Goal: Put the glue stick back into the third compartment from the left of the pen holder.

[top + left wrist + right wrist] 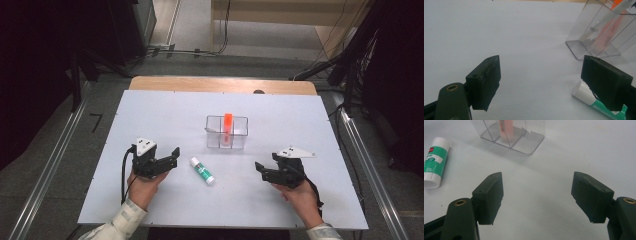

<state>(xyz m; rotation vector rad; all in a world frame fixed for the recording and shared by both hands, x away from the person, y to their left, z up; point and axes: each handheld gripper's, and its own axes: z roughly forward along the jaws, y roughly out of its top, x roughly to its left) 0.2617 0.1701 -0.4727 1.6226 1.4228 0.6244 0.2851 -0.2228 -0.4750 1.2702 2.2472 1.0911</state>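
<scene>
Black grippers (176, 151) (257, 165) low, jaws apart.

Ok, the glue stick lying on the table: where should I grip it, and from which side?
Grip the glue stick across its green-labelled middle, probably coming from above with the left gripper, which sits nearest with jaws open. It lies flat on the white table, angled, so turn the jaws square to its long axis.
</scene>
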